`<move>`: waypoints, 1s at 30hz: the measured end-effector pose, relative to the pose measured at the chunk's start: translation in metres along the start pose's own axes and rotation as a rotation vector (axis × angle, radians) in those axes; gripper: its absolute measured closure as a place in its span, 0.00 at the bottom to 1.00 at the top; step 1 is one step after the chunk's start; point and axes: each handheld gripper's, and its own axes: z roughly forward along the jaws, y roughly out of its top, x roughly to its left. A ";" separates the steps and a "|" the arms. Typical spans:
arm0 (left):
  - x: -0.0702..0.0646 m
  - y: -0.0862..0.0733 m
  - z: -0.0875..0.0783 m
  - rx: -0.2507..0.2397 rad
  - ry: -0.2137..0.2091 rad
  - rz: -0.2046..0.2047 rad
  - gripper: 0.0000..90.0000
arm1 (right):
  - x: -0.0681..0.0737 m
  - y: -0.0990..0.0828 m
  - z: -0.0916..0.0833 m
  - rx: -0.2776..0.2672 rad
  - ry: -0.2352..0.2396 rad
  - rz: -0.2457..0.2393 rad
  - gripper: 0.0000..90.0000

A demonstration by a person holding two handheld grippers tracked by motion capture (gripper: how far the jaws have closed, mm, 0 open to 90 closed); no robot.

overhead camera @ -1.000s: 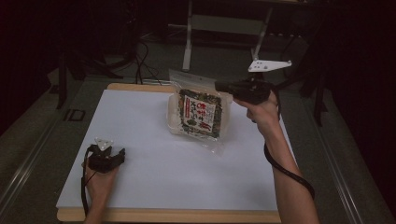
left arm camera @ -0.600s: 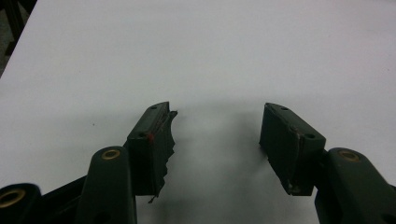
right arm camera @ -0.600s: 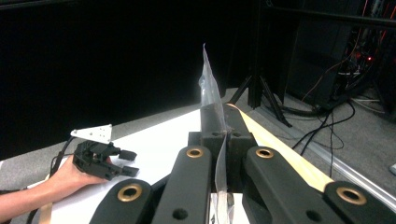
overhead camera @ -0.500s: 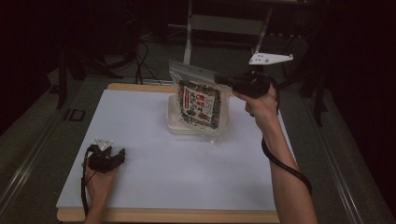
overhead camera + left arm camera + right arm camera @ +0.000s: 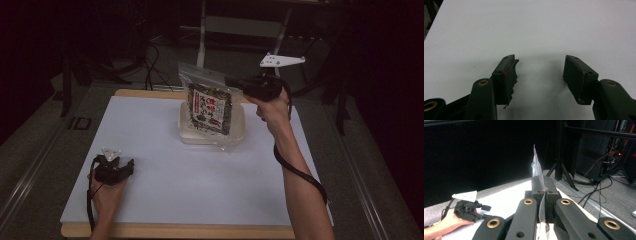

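A: What has moved since a second ago?

B: The right gripper has lifted, and the clear bag has come up with it. Earlier the bag lay nearly flat on the table; now it hangs off the jaws, with only its lower part on or just above the white surface. The left gripper has stayed where it was.

A: What is in the bag?

B: A dark printed packet with red and white lettering, seen through the clear plastic. Below it the bag looks slack and see-through.

A: Which way does it run?

B: Its long axis is close to upright, top edge at the gripper, bottom toward the table, leaning a little. In the right gripper view the plastic stands edge-on, rising straight out from between the jaws.

A: And the grip?

B: The right gripper's jaws are pressed together on the bag's upper edge. The left gripper rests low over bare table, jaws spread wide with nothing between them, well apart from the bag.
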 end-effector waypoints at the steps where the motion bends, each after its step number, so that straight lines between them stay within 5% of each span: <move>1: 0.000 0.000 0.000 0.000 0.000 0.000 0.48 | 0.000 0.000 0.000 0.000 0.000 0.000 1.00; 30: 0.000 0.000 0.000 -0.002 -0.005 -0.002 0.48 | -0.018 -0.007 0.023 -0.083 -0.051 0.037 1.00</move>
